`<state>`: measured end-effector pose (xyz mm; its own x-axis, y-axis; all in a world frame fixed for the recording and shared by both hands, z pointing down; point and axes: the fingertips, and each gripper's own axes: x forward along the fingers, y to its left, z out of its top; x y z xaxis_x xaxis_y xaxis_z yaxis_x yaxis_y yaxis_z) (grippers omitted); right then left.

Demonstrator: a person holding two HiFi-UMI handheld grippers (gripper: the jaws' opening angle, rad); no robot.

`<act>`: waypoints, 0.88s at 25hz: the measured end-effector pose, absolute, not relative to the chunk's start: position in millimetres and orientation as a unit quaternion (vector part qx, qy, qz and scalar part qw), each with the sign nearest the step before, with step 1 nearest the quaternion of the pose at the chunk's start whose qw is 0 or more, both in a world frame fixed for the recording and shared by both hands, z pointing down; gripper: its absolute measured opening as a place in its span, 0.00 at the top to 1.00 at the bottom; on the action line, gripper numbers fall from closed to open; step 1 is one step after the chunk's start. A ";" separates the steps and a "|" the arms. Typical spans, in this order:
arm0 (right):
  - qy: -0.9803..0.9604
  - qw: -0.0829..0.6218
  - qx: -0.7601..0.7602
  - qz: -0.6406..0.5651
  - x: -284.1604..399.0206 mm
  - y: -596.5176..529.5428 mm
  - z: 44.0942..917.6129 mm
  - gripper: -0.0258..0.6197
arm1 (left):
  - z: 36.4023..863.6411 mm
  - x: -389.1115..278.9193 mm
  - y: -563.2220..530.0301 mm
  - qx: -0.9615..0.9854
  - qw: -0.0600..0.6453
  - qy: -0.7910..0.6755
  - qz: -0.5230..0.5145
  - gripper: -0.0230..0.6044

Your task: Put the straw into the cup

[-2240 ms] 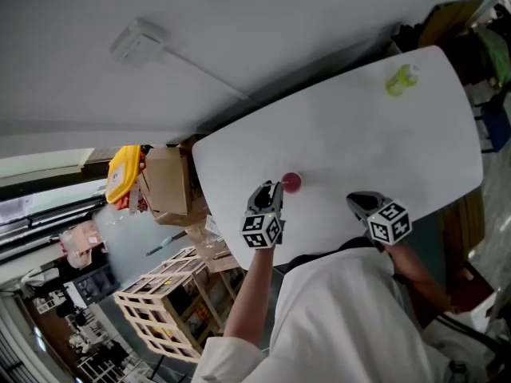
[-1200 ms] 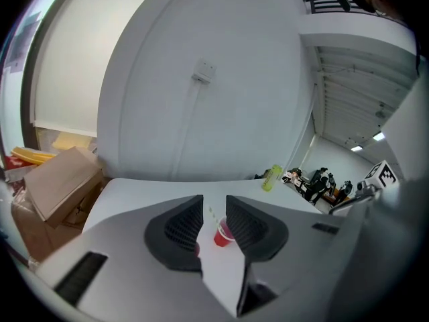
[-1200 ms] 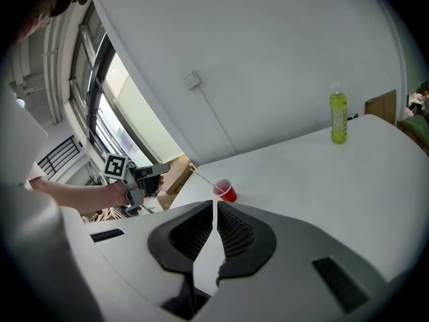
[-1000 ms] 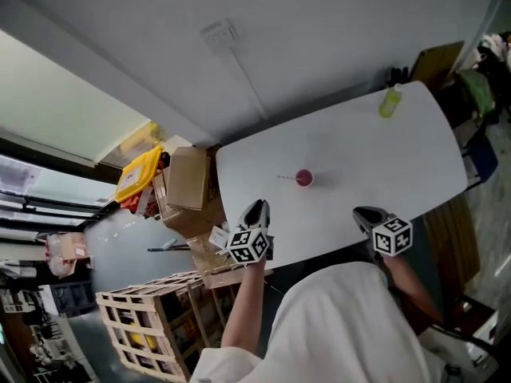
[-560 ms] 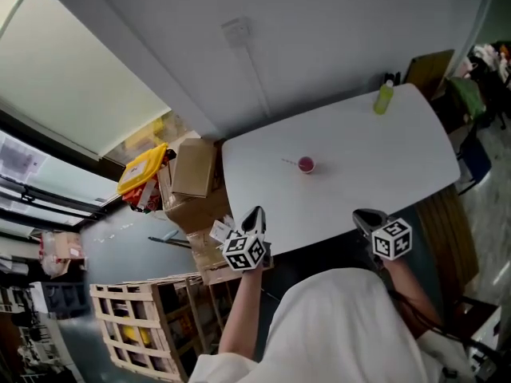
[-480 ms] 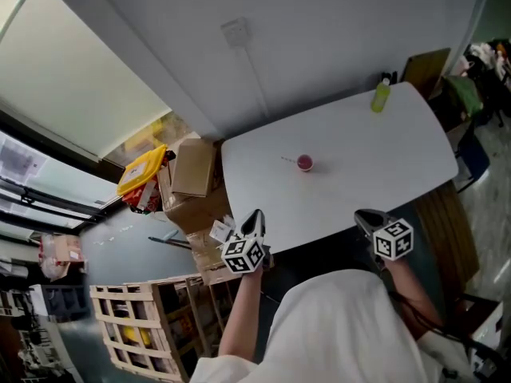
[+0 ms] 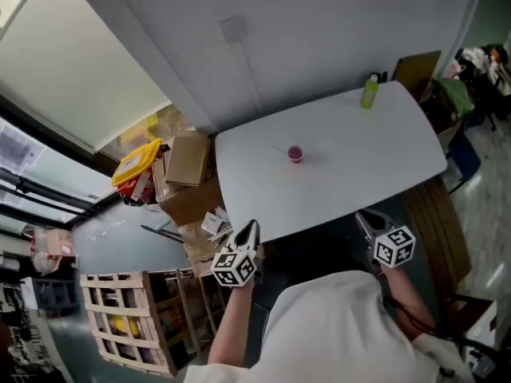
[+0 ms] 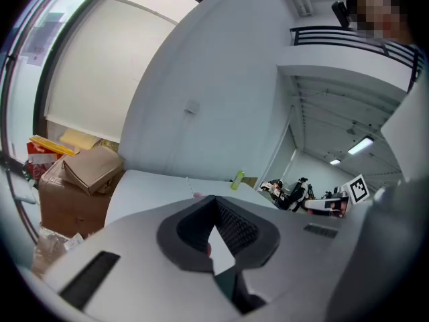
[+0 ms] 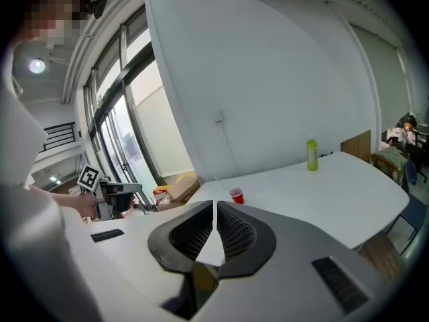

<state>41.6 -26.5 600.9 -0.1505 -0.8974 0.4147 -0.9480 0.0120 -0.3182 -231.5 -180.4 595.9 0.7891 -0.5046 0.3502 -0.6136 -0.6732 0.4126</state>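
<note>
A small red cup (image 7: 295,153) stands on the white table (image 7: 359,146), left of its middle, and a thin straw (image 7: 279,148) leans out of it to the left. The right gripper view shows the cup (image 9: 236,195) and straw (image 9: 222,184) far beyond the jaws. In the left gripper view only a sliver of the cup (image 8: 196,194) peeks over the jaws. My left gripper (image 7: 252,228) is off the table's near left edge, shut and holding nothing. My right gripper (image 7: 363,215) hangs off the near edge further right, jaws together, nothing between them.
A green bottle (image 7: 369,91) stands at the table's far right corner, also in the right gripper view (image 9: 312,154). Cardboard boxes (image 7: 188,159) and a yellow lid (image 7: 132,162) lie left of the table. A wooden crate (image 7: 132,325) sits at lower left.
Both grippers have drawn back from the table's near edge toward the person, and the table looks farther off. The cup with its straw has stayed put.
</note>
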 end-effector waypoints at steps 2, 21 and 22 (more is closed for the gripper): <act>-0.712 0.044 0.648 0.267 47.3 -24.8 599.1 0.89 | 589.2 -231.1 -172.2 0.904 0.276 -0.315 0.086 0.96; -0.729 0.029 0.623 0.281 117.4 -8.9 595.1 0.89 | 578.7 -179.1 -122.9 0.886 0.297 -0.352 0.063 0.96; -0.727 0.028 0.624 0.284 119.3 -7.7 596.6 0.90 | 578.2 -177.9 -121.4 0.885 0.297 -0.353 0.063 0.96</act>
<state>119.3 -7.7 596.6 -0.2197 -0.8919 0.3951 -0.9237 0.0600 -0.3783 -177.9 -121.4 578.2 0.7430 -0.5875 0.3206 -0.6620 -0.5750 0.4807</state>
